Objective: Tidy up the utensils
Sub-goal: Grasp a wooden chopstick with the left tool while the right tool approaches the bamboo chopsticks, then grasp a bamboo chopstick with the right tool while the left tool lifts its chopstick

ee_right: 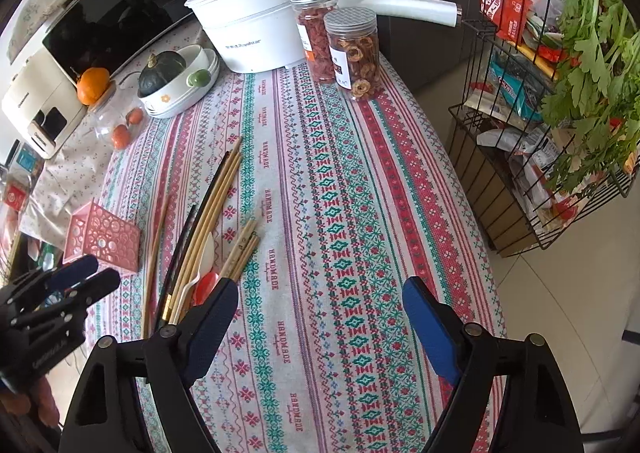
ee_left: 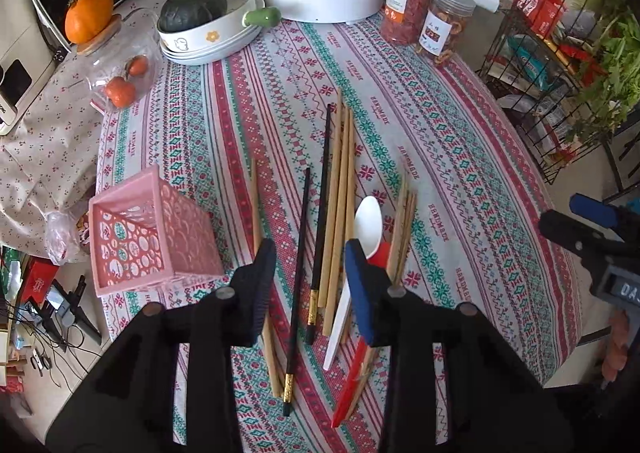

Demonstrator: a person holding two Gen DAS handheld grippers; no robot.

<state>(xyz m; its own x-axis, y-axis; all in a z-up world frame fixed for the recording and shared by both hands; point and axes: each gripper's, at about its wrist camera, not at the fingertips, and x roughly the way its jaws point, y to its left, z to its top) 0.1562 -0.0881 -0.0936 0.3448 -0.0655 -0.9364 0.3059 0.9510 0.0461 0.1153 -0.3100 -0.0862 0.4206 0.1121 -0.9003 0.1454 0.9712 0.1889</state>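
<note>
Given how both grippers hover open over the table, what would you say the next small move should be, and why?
Probably lower the open left gripper onto the black chopstick lying between its fingers; the pink basket lies tipped over, empty, beside it.

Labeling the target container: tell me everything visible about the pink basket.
The pink basket is a small rectangular holder, apparently plastic, with perforated walls of round and scalloped cutouts and a solid rim. It lies tipped on its side on the patterned tablecloth, its open mouth facing the left wrist camera, with nothing visible inside. It sits near the table's left edge, left of the chopsticks, touching none. No claw touches it.
</note>
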